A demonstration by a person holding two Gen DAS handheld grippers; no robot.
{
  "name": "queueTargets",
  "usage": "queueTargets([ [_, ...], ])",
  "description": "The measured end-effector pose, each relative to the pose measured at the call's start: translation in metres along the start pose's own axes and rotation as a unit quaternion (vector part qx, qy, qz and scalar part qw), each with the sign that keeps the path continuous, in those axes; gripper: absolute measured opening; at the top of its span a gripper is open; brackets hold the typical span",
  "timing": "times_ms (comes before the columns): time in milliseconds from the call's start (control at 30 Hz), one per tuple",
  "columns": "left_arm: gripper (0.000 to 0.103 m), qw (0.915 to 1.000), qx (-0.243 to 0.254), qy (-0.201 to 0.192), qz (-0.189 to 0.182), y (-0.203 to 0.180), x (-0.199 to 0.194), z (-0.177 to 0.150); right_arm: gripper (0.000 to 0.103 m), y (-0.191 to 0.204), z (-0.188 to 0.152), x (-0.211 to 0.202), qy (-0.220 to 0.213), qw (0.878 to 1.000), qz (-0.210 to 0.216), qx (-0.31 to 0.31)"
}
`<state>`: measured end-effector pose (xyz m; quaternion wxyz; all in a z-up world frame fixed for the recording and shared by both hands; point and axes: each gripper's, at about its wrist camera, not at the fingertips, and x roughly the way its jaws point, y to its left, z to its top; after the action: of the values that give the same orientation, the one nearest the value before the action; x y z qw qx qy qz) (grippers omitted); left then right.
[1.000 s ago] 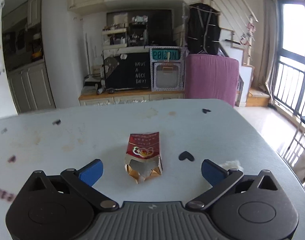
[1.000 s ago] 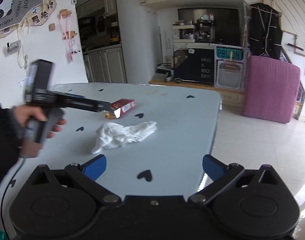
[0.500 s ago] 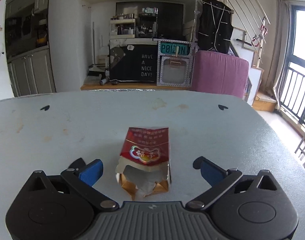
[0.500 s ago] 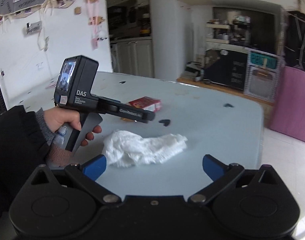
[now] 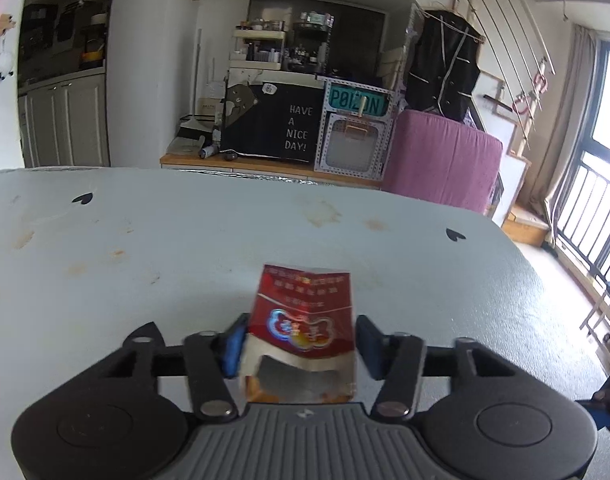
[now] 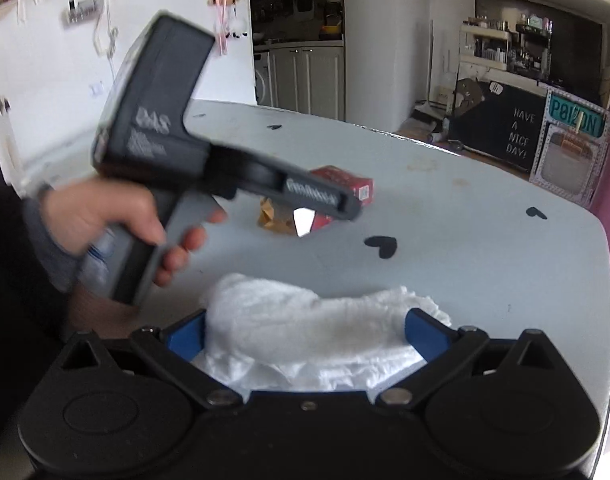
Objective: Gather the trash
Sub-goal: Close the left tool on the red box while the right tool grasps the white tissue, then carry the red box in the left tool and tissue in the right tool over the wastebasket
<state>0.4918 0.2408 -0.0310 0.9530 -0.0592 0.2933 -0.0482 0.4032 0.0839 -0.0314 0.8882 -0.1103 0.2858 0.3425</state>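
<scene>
A torn red cigarette pack [image 5: 303, 320] lies on the pale blue table [image 5: 145, 248]. My left gripper [image 5: 299, 346] has closed around it, with both blue pads against its sides. The pack also shows in the right wrist view [image 6: 337, 188], behind the left gripper's body [image 6: 193, 152]. A crumpled white tissue [image 6: 313, 332] lies on the table between the blue fingertips of my right gripper [image 6: 305, 334], which is open and straddles it.
Black heart stickers [image 6: 381, 246] dot the table. The table's right edge [image 6: 609, 280] drops to the floor. A pink covered object [image 5: 441, 168] and a black cabinet [image 5: 273, 124] stand beyond the table.
My left gripper moved forward onto the red pack and closed on it. My right gripper moved forward until the tissue lay between its open fingers.
</scene>
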Motion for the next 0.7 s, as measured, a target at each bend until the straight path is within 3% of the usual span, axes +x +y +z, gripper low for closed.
queueTargets([
  [167, 0.052, 0.9999, 0.004, -0.005, -0.009, -0.004, -0.004, -0.002, 0.102, -0.001, -0.002, -0.003, 0.003, 1.0, 0.009, 0.0],
  [267, 0.052, 1.0, 0.003, -0.003, -0.009, -0.007, -0.011, -0.006, 0.083, 0.002, -0.005, -0.01, 0.001, 1.0, -0.01, -0.022],
  [333, 0.052, 1.0, -0.001, -0.001, -0.009, -0.007, -0.017, -0.01, 0.067, -0.001, -0.007, -0.015, -0.006, 1.0, -0.015, -0.017],
  [400, 0.052, 1.0, -0.004, -0.001, -0.005, -0.008, -0.025, -0.016, 0.043, -0.003, -0.009, -0.02, -0.01, 1.0, -0.027, -0.011],
  [467, 0.052, 0.9999, -0.013, -0.002, -0.001, -0.007, -0.033, -0.022, 0.032, -0.003, -0.012, -0.024, -0.011, 0.999, -0.034, -0.01],
  [567, 0.052, 0.9997, -0.021, -0.004, 0.016, -0.011, -0.048, -0.032, 0.023, 0.001, -0.017, -0.033, -0.011, 0.999, -0.035, -0.014],
  [700, 0.052, 0.9996, -0.02, -0.003, 0.02, -0.026, -0.071, -0.049, 0.019, 0.007, -0.025, -0.048, -0.008, 0.999, -0.035, -0.007],
])
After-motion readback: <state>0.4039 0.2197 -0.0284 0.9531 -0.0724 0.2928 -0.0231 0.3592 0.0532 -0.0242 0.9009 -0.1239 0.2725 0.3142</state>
